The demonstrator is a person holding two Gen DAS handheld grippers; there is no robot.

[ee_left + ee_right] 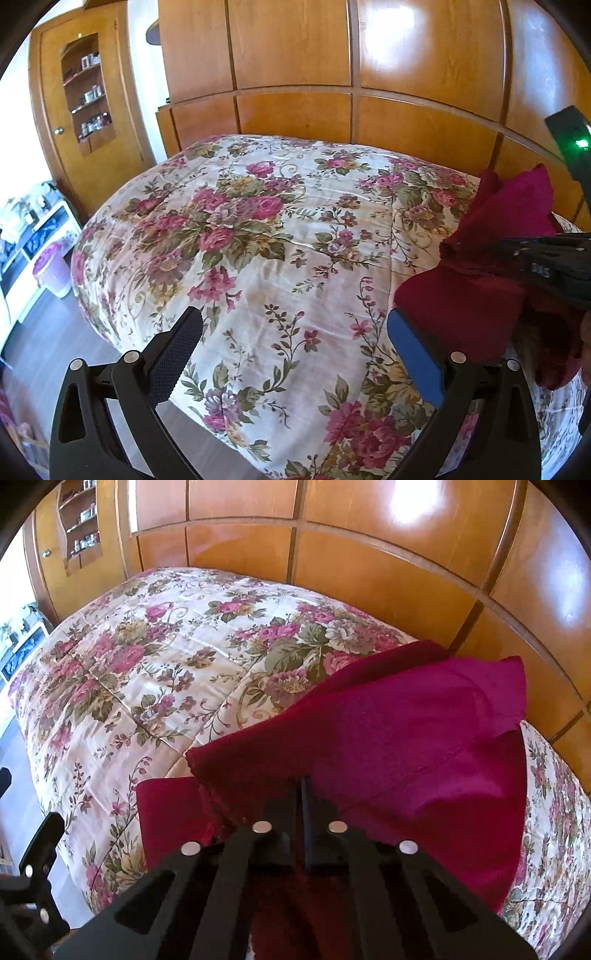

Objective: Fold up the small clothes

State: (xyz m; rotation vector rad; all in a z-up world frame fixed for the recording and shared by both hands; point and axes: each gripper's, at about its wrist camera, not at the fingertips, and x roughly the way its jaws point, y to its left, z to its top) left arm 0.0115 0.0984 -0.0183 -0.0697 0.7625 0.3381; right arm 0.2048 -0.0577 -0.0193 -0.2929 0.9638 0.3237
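A dark red small garment [399, 731] lies on the right part of the floral bedspread [147, 664], partly lifted. My right gripper [300, 786] is shut on a bunched edge of it and holds it above the bed. In the left wrist view the garment [480, 280] hangs at the right, with the right gripper's black body [554, 266] clamped on it. My left gripper [295, 328] is open and empty above the bedspread [258, 240], just left of the garment; its blue-padded finger [413, 354] is close to the cloth's lower edge.
A wooden wardrobe wall [295, 74] stands behind the bed. A wooden door with shelves [88, 96] is at the far left. A white shelf unit [33, 236] and a lilac bin [53, 269] stand on the floor left of the bed.
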